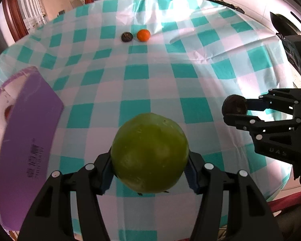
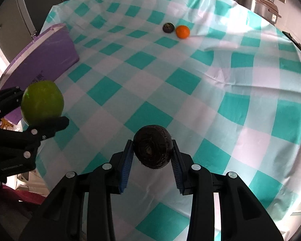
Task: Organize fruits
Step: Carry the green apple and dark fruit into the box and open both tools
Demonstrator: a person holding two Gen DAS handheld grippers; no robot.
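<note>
Right now we are mid-carry, with both tools loaded above the checked tablecloth. Our left gripper is closed around a smooth, round green fruit, wide apart to fit it; our right gripper pinches a small dark fruit, rough and matte, between ribbed blue pads. We judge the next move is to swing both toward the purple box at our left and release over its opening. An orange and another dark fruit sit touching, well apart from us, on the glossy, creased cloth.
</note>
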